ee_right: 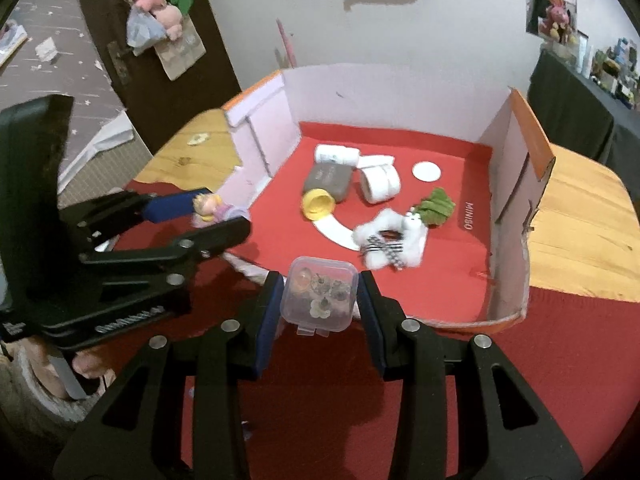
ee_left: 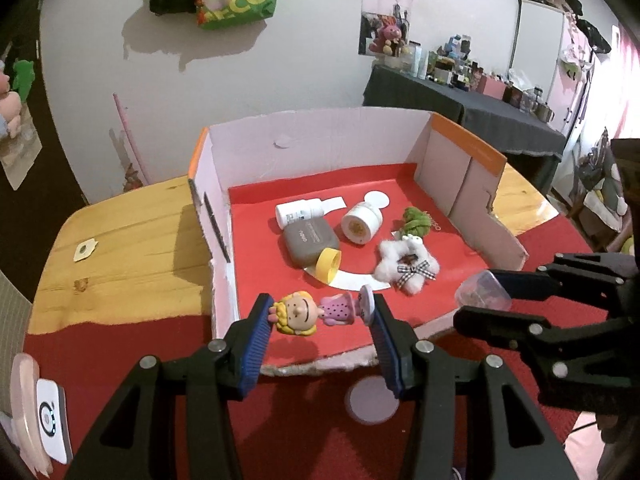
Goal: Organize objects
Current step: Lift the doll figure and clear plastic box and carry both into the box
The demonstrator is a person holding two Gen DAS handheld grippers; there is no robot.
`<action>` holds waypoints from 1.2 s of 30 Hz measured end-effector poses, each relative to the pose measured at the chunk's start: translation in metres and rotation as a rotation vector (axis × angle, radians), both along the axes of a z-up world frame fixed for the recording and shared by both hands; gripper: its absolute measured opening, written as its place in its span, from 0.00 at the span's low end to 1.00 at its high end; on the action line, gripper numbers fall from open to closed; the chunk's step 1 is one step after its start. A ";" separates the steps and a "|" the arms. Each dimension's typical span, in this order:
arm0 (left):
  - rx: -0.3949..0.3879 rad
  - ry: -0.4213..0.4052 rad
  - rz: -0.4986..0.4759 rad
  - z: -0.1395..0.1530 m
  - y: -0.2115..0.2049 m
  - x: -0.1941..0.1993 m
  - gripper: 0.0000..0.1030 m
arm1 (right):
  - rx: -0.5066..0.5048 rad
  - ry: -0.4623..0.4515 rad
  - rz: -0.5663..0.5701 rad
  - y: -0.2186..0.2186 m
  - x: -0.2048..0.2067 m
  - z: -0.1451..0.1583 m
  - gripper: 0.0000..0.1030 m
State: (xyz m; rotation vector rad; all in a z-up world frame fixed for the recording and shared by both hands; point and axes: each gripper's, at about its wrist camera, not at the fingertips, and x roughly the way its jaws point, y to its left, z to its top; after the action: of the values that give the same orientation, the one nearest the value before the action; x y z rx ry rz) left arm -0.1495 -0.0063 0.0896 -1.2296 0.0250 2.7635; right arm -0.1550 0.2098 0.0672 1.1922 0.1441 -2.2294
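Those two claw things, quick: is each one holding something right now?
Left gripper: closed on a small doll figurine.
Right gripper: closed on a clear plastic box of small trinkets.

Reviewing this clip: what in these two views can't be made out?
- Contents of the clear box in the right gripper: small items seen through the lid, too blurred to identify.
- Doll: right view, largely hidden by the left gripper fingers.
- Gray case label: left view, too small to read.
- Box front wall: torn, its edge hidden behind both grippers.
- White device: left view, cut off by the edge.
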 end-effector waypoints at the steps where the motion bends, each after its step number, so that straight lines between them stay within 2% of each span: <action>1: 0.006 -0.013 -0.006 -0.001 0.000 -0.004 0.49 | 0.002 -0.016 -0.001 0.001 -0.005 -0.002 0.35; 13: 0.012 -0.115 -0.025 -0.023 -0.004 -0.029 0.49 | -0.008 -0.138 0.051 -0.010 -0.030 -0.021 0.35; 24: 0.007 -0.144 -0.023 -0.034 -0.007 -0.038 0.49 | -0.022 -0.228 0.069 -0.014 -0.045 -0.043 0.35; 31: 0.006 -0.162 -0.029 -0.041 -0.005 -0.045 0.49 | 0.009 -0.222 0.044 -0.011 -0.057 -0.051 0.35; 36: 0.007 -0.174 -0.033 -0.045 -0.004 -0.050 0.49 | 0.073 -0.152 -0.017 -0.001 -0.068 -0.053 0.35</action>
State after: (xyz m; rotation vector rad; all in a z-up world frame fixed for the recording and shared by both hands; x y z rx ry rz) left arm -0.1992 -0.0101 0.0450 -1.4488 0.0201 2.6163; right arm -0.2229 0.2086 0.0139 1.4013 0.1556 -2.1544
